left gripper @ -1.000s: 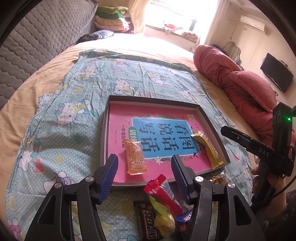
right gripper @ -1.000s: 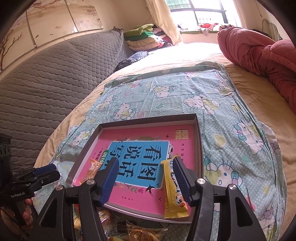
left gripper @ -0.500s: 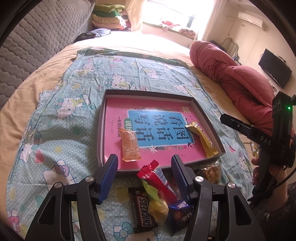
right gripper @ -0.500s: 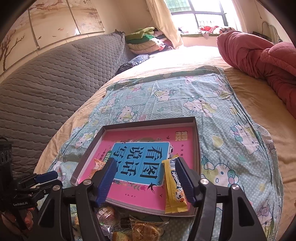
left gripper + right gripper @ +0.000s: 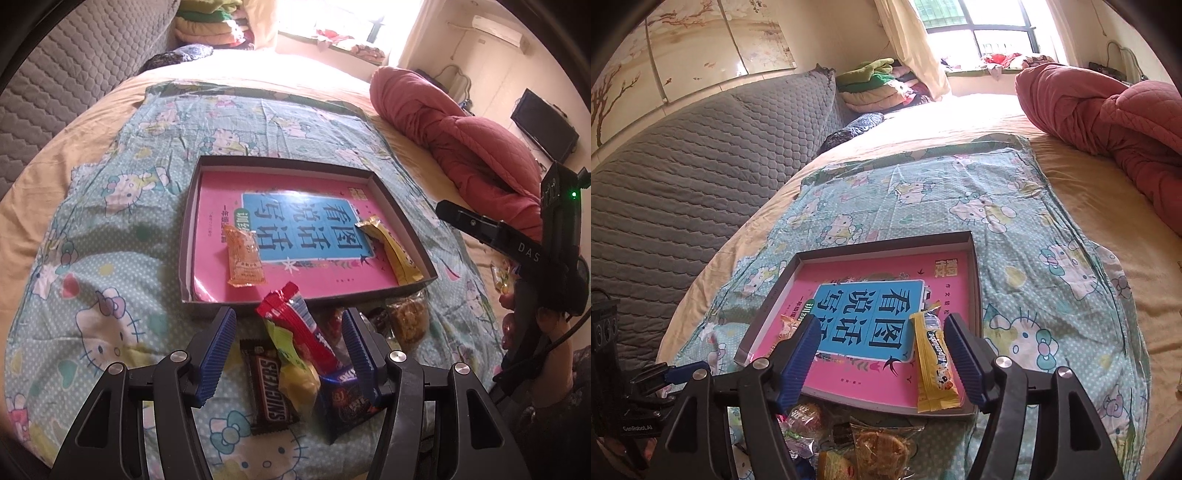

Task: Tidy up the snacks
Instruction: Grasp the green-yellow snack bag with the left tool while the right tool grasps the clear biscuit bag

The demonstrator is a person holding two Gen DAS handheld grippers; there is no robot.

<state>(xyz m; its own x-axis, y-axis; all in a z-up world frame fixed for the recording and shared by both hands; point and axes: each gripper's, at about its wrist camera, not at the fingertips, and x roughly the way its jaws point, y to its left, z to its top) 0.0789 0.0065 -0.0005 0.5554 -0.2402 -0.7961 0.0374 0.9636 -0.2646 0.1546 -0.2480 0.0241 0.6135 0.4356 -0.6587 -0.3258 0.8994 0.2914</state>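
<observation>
A: Both tongs are seen over the near edge of the bed. The left tongs [image 5: 288, 347] are held apart above a heap of snacks, and nothing is gripped. Between their blue pads a red packet [image 5: 299, 328] sticks up; a Snickers bar [image 5: 267, 387] and a dark blue packet [image 5: 345, 398] lie just beneath, on the cartoon-cat cloth [image 5: 110, 258].

B: And the right tongs [image 5: 881, 360]?

A: Their jaws are opening. No snack is pressed; a yellow bar [image 5: 934, 365] is framed between the pads but lies flat in the tray [image 5: 882, 245], by its right wall.

B: What else is held in the tray?

A: A pink book [image 5: 295, 236] covers its floor. An orange packet [image 5: 243, 258] rests on the book's left part, well apart from the yellow bar. A clear-wrapped pastry [image 5: 408, 319] lies outside, touching the tray's near wall.

B: Farther back?

A: A red quilt [image 5: 1108, 122] is bunched at the right, and folded blankets [image 5: 875, 85] are stacked by the window.
</observation>
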